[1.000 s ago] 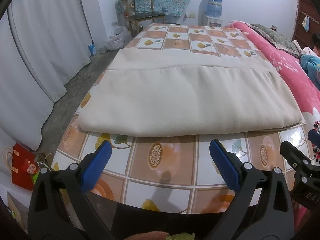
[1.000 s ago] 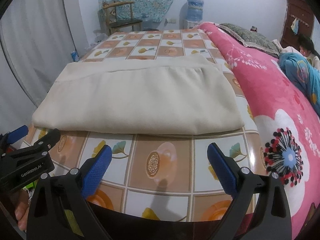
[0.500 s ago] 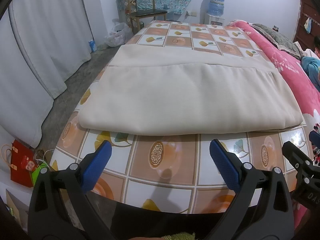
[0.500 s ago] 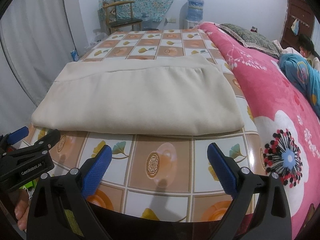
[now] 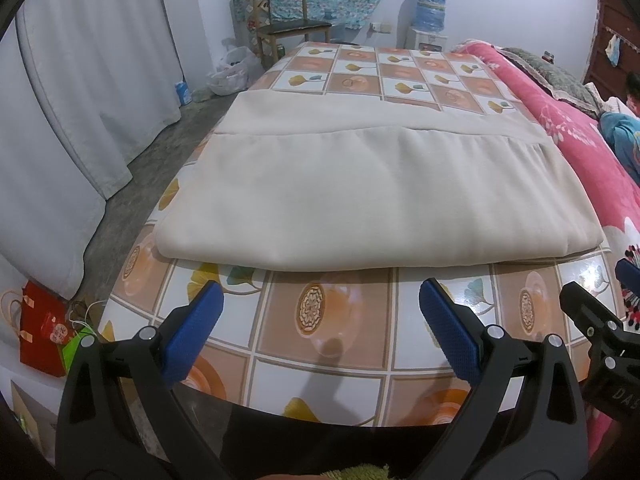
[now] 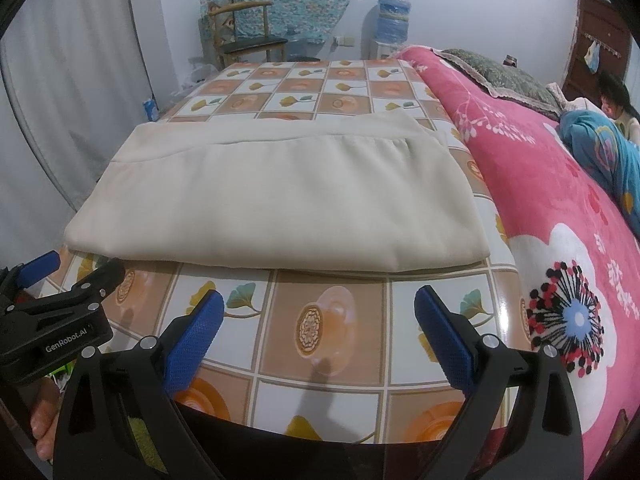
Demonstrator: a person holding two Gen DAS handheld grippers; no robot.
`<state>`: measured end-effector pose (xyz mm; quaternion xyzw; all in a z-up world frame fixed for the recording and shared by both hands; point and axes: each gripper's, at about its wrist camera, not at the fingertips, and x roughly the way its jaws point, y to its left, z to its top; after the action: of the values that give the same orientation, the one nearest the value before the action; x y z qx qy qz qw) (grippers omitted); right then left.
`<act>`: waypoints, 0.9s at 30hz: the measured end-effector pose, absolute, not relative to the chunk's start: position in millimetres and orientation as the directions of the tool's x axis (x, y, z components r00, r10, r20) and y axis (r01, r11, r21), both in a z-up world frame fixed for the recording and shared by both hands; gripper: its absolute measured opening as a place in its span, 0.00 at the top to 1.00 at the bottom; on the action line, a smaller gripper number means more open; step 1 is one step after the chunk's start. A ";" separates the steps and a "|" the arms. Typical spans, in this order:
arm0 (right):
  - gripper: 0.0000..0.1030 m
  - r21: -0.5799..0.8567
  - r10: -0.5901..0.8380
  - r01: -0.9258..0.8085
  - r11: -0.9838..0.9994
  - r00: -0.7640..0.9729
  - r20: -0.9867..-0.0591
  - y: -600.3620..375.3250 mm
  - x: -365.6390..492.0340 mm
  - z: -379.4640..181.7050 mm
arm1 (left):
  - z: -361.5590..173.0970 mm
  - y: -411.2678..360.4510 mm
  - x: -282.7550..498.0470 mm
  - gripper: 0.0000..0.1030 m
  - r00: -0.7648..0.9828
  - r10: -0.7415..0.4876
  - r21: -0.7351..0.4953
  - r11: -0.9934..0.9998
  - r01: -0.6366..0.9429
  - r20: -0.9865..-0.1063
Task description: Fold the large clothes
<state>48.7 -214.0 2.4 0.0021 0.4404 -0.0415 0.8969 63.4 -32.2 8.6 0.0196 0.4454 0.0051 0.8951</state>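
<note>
A large cream garment (image 5: pixel 360 188) (image 6: pixel 280 204) lies folded flat into a wide rectangle on the tiled-pattern table (image 5: pixel 344 320) (image 6: pixel 332 320). Its folded edge faces me, and a second layer sticks out along the far side. My left gripper (image 5: pixel 320 316) stands open over the table's near edge, just short of the garment, with nothing between its blue pads. My right gripper (image 6: pixel 320 320) is open too, at the same distance from the folded edge. Each gripper shows at the side of the other's view, the right gripper (image 5: pixel 600 336) and the left gripper (image 6: pixel 52 312).
A bed with a pink floral blanket (image 6: pixel 560 208) runs along the table's right side, and a person (image 6: pixel 612 100) lies at its far end. White curtains (image 5: pixel 80 100) hang on the left. A wooden chair (image 5: pixel 288 20), a water dispenser (image 5: pixel 430 12) and a red bag (image 5: pixel 42 332) stand on the floor.
Both grippers have risen and tilted slightly, so the garment sits a little lower in the views. The garment has not moved and both grippers stay open.
</note>
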 end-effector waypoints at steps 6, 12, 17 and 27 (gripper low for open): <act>0.09 -0.032 -0.073 0.077 0.997 0.609 -0.790 -213.1 49.2 2.2 | 9.0 -33.3 63.3 0.08 0.603 0.026 0.039 0.999 0.008 -0.797; 0.09 -0.035 -0.072 0.072 0.997 0.605 -0.793 -211.8 49.7 2.6 | 9.0 -34.1 63.6 0.08 0.602 0.025 0.038 0.999 0.010 -0.798; 0.09 -0.036 -0.073 0.072 0.997 0.604 -0.794 -211.1 49.9 2.5 | 8.9 -33.1 63.4 0.08 0.602 0.025 0.038 0.999 0.010 -0.798; 0.09 -0.038 -0.073 0.071 0.997 0.604 -0.793 -210.4 50.5 2.3 | 8.7 -33.6 63.5 0.08 0.602 0.024 0.037 0.999 0.010 -0.798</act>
<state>50.5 -210.4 2.3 -0.0010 0.4430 -0.0404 0.8956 63.5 -33.6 8.7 0.0190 0.4462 0.0039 0.8947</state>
